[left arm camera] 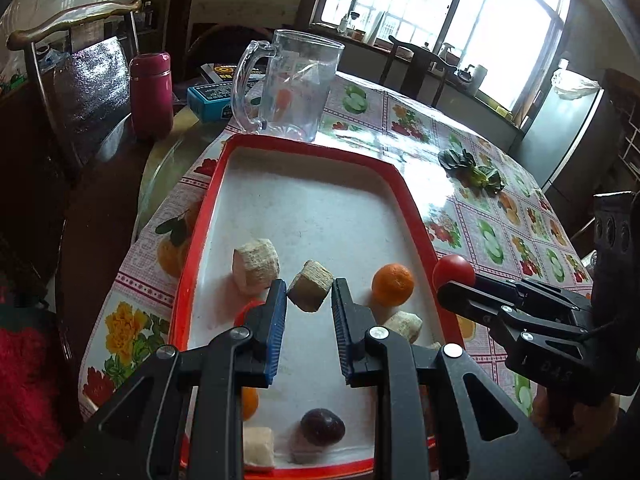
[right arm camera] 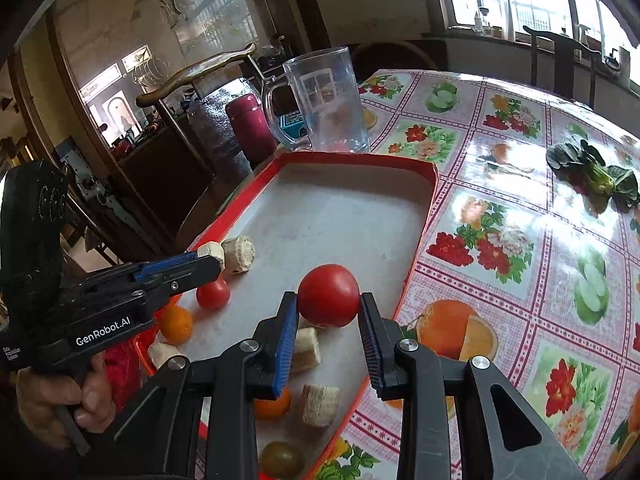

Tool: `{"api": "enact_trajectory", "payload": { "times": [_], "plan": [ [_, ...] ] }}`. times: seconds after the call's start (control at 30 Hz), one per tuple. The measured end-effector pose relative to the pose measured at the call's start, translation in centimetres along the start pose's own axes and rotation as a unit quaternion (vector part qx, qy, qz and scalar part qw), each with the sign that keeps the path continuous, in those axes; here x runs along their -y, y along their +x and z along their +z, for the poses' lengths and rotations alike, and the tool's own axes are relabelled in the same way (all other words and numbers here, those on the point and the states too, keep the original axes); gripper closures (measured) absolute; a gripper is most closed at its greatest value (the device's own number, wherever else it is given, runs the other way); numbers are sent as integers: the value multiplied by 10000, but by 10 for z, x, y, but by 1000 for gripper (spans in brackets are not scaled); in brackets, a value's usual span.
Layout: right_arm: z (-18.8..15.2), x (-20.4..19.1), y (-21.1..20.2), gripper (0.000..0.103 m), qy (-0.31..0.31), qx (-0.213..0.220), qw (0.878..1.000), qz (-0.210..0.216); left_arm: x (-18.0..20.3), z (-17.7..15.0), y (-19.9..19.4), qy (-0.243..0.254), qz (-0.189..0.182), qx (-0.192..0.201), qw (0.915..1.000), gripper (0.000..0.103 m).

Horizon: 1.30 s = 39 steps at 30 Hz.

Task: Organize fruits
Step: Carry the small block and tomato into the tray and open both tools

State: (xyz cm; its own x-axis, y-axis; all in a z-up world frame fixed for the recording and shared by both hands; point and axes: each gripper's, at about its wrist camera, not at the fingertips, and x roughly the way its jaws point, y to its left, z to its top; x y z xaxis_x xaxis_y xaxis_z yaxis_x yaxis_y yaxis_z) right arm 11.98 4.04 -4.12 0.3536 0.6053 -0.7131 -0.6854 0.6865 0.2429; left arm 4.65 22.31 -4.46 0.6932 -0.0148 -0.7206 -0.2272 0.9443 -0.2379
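We hold a tomato (right arm camera: 328, 296) clamped in the right hand-held gripper (right arm camera: 328, 312), hanging over the tray (right arm camera: 360, 158) near its right rim. Our left hand-held gripper (left arm camera: 309, 294) pinches a brown chunk (left arm camera: 310, 290) over the tray's middle, so each piece sits at its own fingertips.
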Motion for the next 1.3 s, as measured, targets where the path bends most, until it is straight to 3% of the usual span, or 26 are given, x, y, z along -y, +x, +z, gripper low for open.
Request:
{"api": "enact_trajectory", "payload": {
  "times": [0.43,0.7,0.9,1.2,1.3],
  "plan": [
    [44,19,62,72,-59,-288,9995,-130,-12,47,54,96,236,-296,9992,82],
    [48,24,90,72,-176,-557,9982,-126,-17,54,79,80,297,-580,9978,82],
    [47,19,94,70,-325,-593,9976,-174,-20,55,90,0,259,-819,9963,82],
    [44,18,79,61,-311,-451,9985,-99,-20,51,86,42,445,-798,9958,80],
    [43,16,67,60,-315,-357,9988,-72,-21,49,78,-1,449,-736,9963,69]
  ]
}}
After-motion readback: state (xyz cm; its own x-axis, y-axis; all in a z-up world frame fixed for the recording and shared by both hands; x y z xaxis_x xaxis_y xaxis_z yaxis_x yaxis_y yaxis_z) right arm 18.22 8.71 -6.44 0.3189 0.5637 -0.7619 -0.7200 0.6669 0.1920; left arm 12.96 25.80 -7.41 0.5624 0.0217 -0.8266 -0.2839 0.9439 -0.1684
